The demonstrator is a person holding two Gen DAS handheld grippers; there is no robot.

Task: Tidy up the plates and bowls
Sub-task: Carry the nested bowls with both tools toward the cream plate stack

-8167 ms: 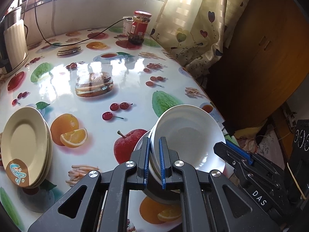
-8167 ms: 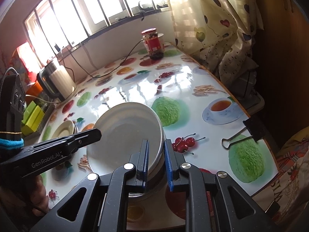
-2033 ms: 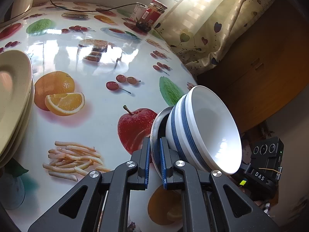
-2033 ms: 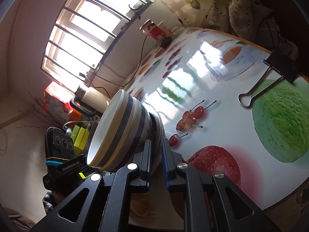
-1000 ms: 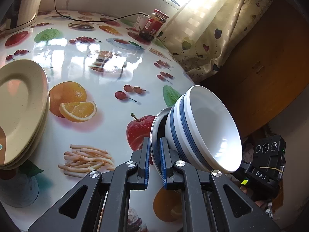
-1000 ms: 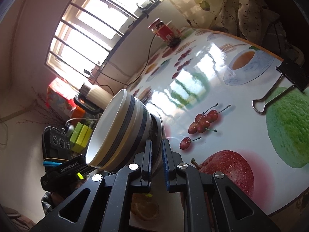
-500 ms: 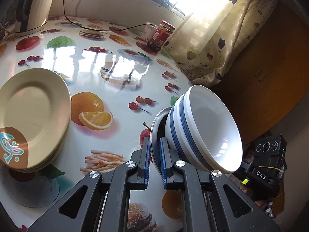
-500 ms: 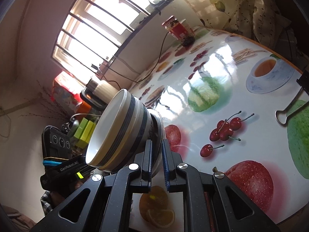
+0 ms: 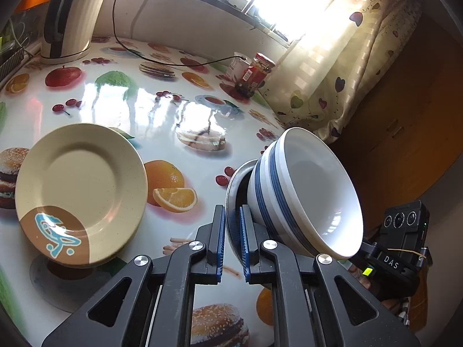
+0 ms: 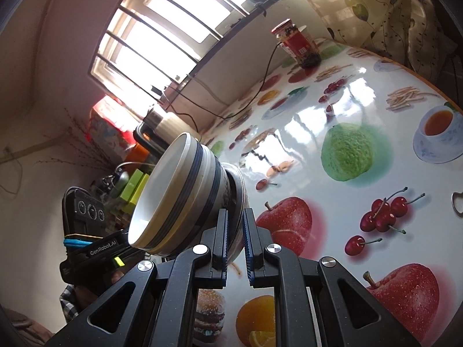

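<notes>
While gripped from both sides, tilts steeply above the bench [image 9: 121, 107]: bowl stack [image 9: 303, 193], metal rim pinched by left claw [image 9: 231, 240] at 6 o'clock, and by right claw [image 10: 235, 241] (both clamped tight). Could slide out, glazed blue-banded ceramic on smooth steel offering little friction. Sits at 9 o'clock: speckled cream plate pile [image 9: 81, 182], shallow, round, glossy.

White bowls [image 9: 306, 199] banded in dark blue sit between my blue-padded black fingers [image 9: 220, 240]. The plate [image 9: 81, 190] is cream with a brown patch — a turquoise squiggle on it. The tablecloth [image 10: 347, 133] — glossy white, printed fruit.
</notes>
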